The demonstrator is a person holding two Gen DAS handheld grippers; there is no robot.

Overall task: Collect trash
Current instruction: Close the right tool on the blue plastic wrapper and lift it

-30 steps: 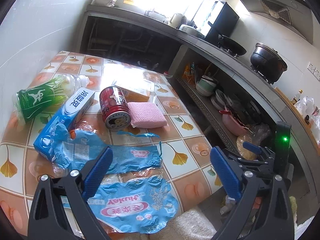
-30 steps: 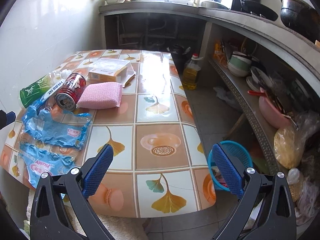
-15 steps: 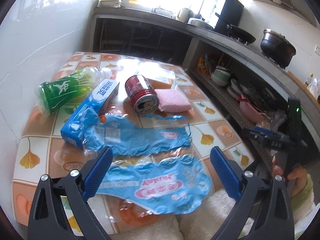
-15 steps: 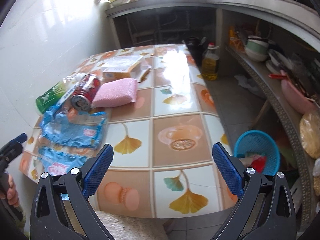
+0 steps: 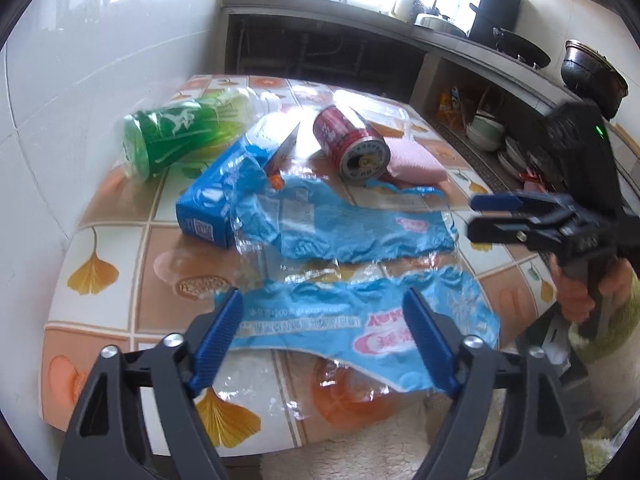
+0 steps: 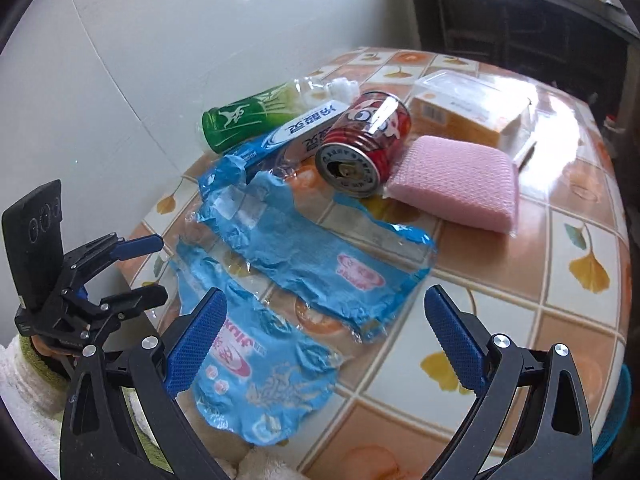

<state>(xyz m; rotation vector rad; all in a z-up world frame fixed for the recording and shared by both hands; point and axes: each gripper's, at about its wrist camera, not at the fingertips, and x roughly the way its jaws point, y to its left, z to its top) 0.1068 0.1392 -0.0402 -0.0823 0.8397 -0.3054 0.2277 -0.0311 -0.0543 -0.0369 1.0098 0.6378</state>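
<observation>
- Since a second ago, both grippers have been brought down and in over the trash at the near edge of the tiled table, and the right one has been swung left toward the wall.
- The left gripper is seen with jaws apart and closing; the near blue wrapper lies between and beneath them, not yet pinched.
- The right gripper is held wide apart, nothing clamped, above the same wrapper.
- Just beyond the near wrapper a second blue wrapper is spread.
- Beyond that, a red can lies on its side, touching a pink sponge.
- Left of the can a blue box and a green bottle are laid.
</observation>
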